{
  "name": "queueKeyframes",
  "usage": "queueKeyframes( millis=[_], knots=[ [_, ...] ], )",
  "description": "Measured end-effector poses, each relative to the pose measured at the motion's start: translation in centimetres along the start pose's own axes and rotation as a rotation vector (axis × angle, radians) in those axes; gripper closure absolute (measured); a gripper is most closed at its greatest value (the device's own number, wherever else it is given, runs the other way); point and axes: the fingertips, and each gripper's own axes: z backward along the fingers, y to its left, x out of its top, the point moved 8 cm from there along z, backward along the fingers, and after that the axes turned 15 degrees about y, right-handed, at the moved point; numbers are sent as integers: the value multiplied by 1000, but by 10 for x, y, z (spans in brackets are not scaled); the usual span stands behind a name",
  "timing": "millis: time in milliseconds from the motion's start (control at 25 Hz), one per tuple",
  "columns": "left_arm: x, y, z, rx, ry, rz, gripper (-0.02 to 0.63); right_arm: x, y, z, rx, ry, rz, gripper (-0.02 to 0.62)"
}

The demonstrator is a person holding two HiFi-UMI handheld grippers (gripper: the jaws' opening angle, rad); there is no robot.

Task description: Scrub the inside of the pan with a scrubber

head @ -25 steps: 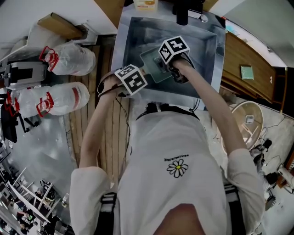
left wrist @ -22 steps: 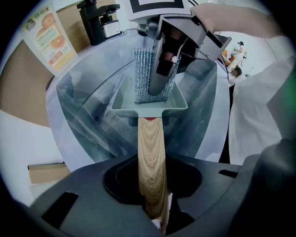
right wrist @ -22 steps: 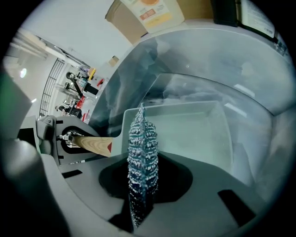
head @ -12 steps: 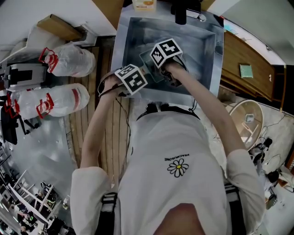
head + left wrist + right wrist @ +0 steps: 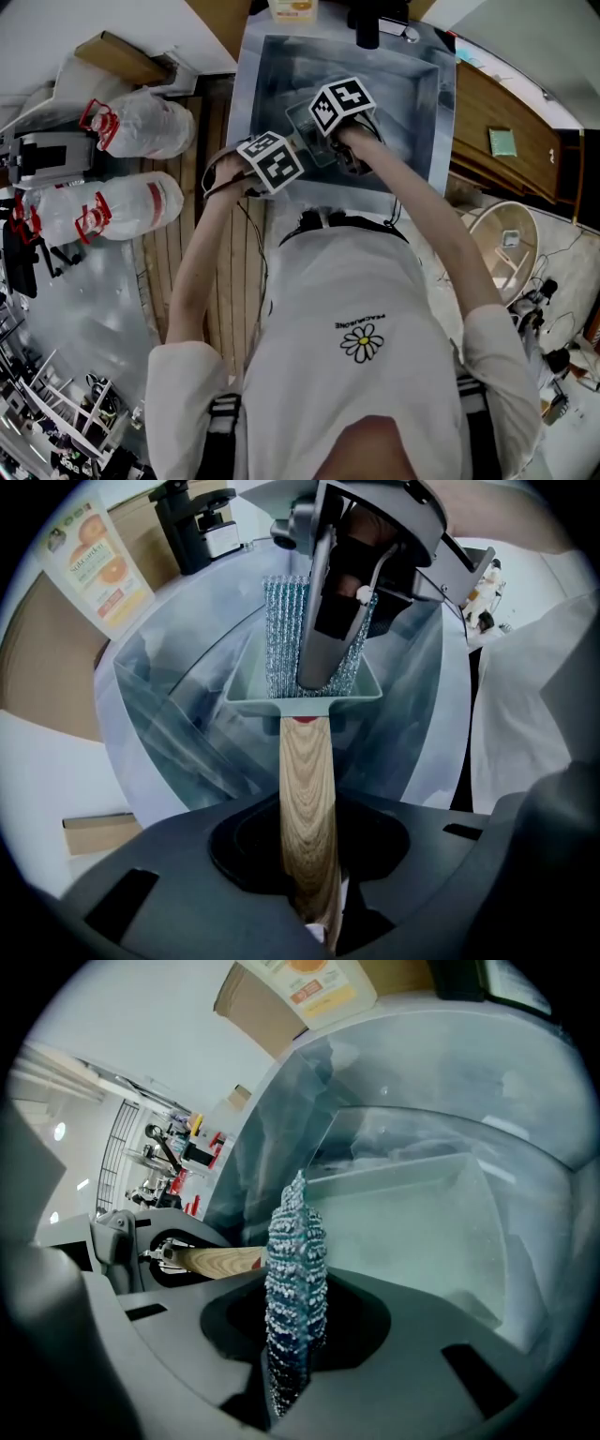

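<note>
- Nearest, the white shirt (image 5: pixel 375 281) bears a daisy print (image 5: pixel 363 343) under a line of writing too small to read.
- The left forearm (image 5: pixel 202 244) and right forearm (image 5: pixel 422 206) both stretch forward to the steel sink (image 5: pixel 272 66).
- The left tongs (image 5: pixel 314 902) point straight down at the sink's near edge, pinching the end of the pan's wooden handle (image 5: pixel 307 780).
- The pale green square pan (image 5: pixel 246 682) sits inside the sink, just beyond.
- The right tongs (image 5: pixel 292 1372) slant down into the pan, clamped on the sparkly scrubber (image 5: pixel 295 1279), which reaches inside it.
- Farthest, a carton (image 5: pixel 98 569) printed with oranges stands by the sink's far rim, its lettering unreadable.
</note>
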Motion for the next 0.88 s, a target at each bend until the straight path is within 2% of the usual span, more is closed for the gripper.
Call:
queueKeyframes(
  millis=[200, 480, 880],
  knots=[
    [0, 1, 1, 1, -1, -3, 492, 2, -30, 24, -39, -51, -38, 535],
    [2, -1, 1, -3, -12, -4, 494, 4, -91, 56, -261, -47, -72, 535],
    [0, 0, 0, -2, 2, -6, 494, 31, -112, 49, -375, -23, -90, 535]
  ],
)
